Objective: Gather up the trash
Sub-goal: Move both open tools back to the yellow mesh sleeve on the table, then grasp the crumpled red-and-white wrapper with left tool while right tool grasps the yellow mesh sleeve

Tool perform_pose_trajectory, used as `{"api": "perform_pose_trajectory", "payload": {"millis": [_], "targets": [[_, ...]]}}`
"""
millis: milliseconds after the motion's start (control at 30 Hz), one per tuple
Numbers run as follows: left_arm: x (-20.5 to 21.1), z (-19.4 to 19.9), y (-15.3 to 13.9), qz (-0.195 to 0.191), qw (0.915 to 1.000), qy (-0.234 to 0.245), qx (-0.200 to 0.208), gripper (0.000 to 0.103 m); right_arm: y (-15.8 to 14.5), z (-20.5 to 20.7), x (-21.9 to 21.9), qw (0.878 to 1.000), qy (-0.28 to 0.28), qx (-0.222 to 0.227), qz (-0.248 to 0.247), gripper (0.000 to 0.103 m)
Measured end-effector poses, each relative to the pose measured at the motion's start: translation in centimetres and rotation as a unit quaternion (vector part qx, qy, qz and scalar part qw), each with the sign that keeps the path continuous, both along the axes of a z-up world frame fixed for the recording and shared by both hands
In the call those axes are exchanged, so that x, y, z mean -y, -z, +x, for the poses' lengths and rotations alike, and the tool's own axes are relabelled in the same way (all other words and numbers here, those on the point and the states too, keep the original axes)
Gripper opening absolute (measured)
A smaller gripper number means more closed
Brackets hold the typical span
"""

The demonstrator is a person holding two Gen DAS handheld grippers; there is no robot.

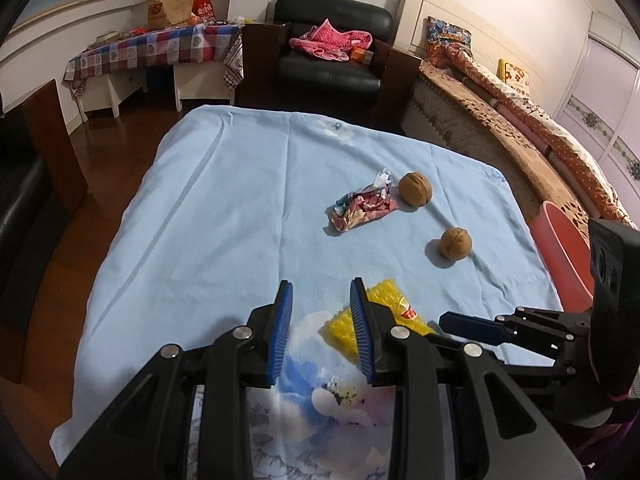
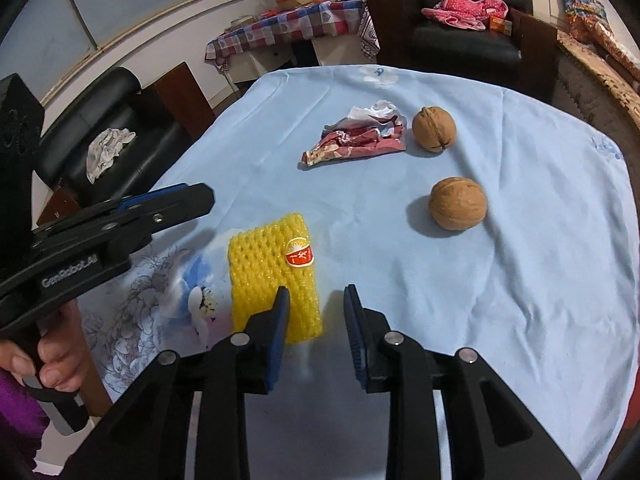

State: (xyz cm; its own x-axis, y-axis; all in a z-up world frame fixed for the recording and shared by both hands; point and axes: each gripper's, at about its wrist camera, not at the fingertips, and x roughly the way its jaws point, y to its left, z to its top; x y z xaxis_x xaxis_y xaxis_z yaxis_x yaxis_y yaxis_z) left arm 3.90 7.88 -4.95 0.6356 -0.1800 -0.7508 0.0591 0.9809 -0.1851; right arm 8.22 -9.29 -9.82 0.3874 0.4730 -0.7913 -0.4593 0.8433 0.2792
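A yellow foam fruit net (image 2: 274,276) with a red sticker lies on the light blue cloth (image 2: 520,280). My right gripper (image 2: 316,300) is open and empty, its left finger over the net's near edge. A crumpled red wrapper (image 2: 356,140) lies farther back, with two walnuts (image 2: 434,129) (image 2: 458,203) to its right. In the left wrist view my left gripper (image 1: 322,294) is open and empty, just left of the net (image 1: 380,320). The wrapper (image 1: 364,206) and walnuts (image 1: 415,193) (image 1: 455,242) lie beyond it. The right gripper (image 1: 472,326) shows at the right.
A pink bin (image 1: 564,256) stands at the table's right edge. A black armchair (image 1: 332,44) with pink clothes, a checkered side table (image 1: 160,48) and a bed (image 1: 520,120) stand beyond the table. Another black chair (image 2: 104,128) stands at the left.
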Motion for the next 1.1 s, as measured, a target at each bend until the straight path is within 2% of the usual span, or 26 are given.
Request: {"api": "perform_pose_trajectory", "payload": {"millis": [167,433,567,633,800,967,1100], "targets": [[-0.2,0.8,-0.1,-0.002,1.0000,-0.002,0.002,0.029,-0.7,0.0,0.2,1.000,-0.005,0.005,0.025,0.028],[0.0,2.2,-0.1,0.000,1.0000,0.001,-0.002,0.029,0.0,0.0,-1.4,1.000,-0.025,0.003,0.002,0.028],[0.4,3.6,0.2,-0.002,0.9999,0.013,-0.007,0.029,-0.1,-0.5,-2.1,0.998,-0.046,0.025,-0.020,0.011],[0.7,4.2,0.4,-0.004,0.9997,0.020,-0.012,0.029,-0.3,-0.6,-2.2,0.998,-0.052,0.032,-0.026,0.009],[2.1,6.4,0.8,0.017,0.9989,0.042,-0.016,0.029,-0.7,-1.2,-1.2,0.998,-0.051,0.034,-0.015,0.008],[3.4,8.7,0.6,0.041,0.9964,0.073,-0.007,0.029,-1.4,-1.1,1.0,0.999,-0.031,0.026,-0.001,0.008],[4.2,10.8,1.2,0.059,0.9937,0.094,-0.015,0.029,-1.6,-1.1,2.5,1.000,-0.016,0.021,0.008,0.008]]}}
